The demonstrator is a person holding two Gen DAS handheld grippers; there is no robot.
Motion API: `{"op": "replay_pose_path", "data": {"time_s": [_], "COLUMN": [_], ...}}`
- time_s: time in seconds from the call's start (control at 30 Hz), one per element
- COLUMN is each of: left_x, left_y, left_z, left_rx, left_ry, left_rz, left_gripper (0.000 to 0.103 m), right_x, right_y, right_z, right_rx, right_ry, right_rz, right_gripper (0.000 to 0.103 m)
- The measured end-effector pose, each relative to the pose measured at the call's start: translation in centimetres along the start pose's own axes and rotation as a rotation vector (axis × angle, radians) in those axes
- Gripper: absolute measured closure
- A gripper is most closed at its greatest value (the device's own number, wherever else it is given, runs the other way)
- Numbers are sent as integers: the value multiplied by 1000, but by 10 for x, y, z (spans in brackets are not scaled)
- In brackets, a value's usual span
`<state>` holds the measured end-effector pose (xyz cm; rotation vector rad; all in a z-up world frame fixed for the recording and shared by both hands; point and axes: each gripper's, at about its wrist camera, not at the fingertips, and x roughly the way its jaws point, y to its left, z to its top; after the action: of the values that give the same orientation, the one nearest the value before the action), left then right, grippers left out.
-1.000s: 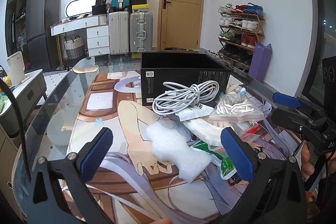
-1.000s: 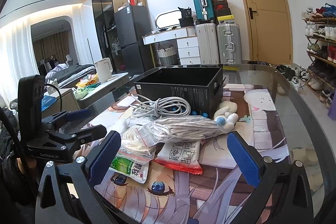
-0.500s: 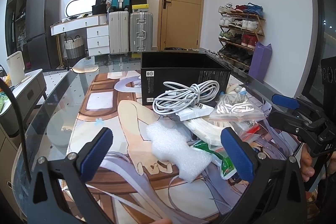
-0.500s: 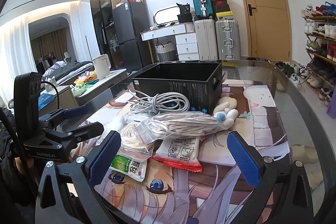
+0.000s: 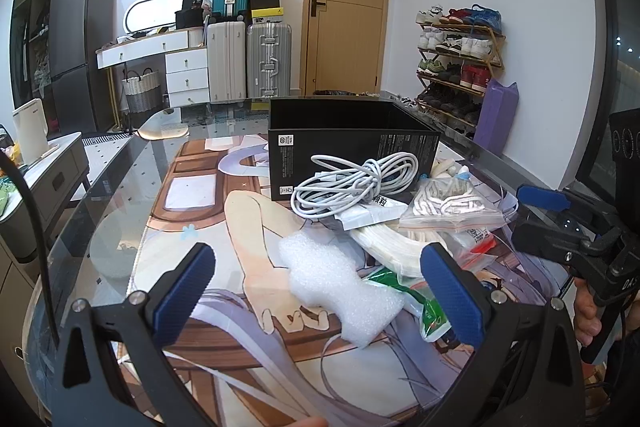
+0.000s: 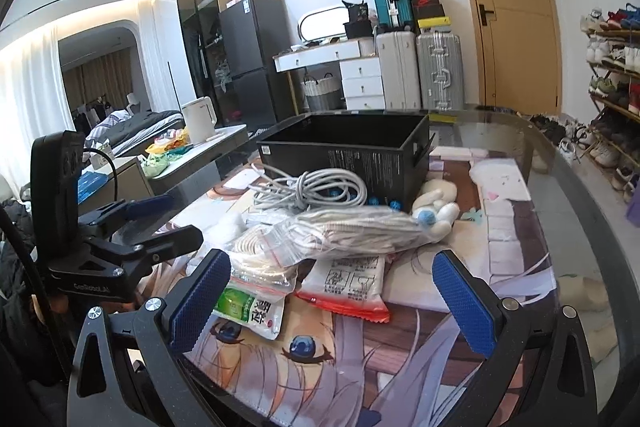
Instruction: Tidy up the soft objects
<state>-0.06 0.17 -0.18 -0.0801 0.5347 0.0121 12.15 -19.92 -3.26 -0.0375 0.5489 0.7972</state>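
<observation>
A heap of soft things lies on the printed mat in front of an open black box [image 5: 352,143] [image 6: 348,151]. It holds a white foam sheet [image 5: 332,283], a coiled white cable [image 5: 356,183] [image 6: 312,187], a clear zip bag of cord [image 5: 448,205] [image 6: 352,231], a green packet [image 6: 248,311], a red-edged packet [image 6: 348,287] and a small white plush [image 6: 436,203]. My left gripper [image 5: 320,299] is open and empty just short of the foam. My right gripper [image 6: 332,299] is open and empty before the packets.
The glass table [image 6: 576,195] curves off to the right. A low side table with a white kettle [image 6: 198,119] stands to the left. Suitcases [image 5: 248,59], a dresser, a door and a shoe rack [image 5: 456,63] line the far walls.
My right gripper has moved slightly closer to the heap and tilted down. My left gripper has stayed still.
</observation>
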Motion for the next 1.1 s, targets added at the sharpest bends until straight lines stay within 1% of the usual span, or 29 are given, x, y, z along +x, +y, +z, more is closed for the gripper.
{"op": "replay_pose_path", "data": {"time_s": [0.3,0.47,0.63,0.8,0.9,1.03,1.1], "left_x": [0,0,0,-1,-7,-7,-6], "left_y": [0,0,0,-1,1,7,9], "left_z": [0,0,0,1,3,8,10], "left_rx": [5,4,6,31,27,14,11], "left_ry": [0,0,2,14,-23,-7,0], "left_rz": [3,3,5,31,62,41,54], "left_gripper": [0,0,0,0,0,0,0], "right_x": [9,11,13,15,13,13,14], "right_y": [9,4,3,0,0,-2,-3], "right_z": [-6,-7,-8,-7,-6,-6,-5], "right_rx": [-23,-5,-28,-24,-22,-18,-16], "right_ry": [46,62,62,67,63,62,67], "right_rz": [22,4,-52,-60,-59,-62,-74], "right_gripper": [1,1,1,1,1,1,1]}}
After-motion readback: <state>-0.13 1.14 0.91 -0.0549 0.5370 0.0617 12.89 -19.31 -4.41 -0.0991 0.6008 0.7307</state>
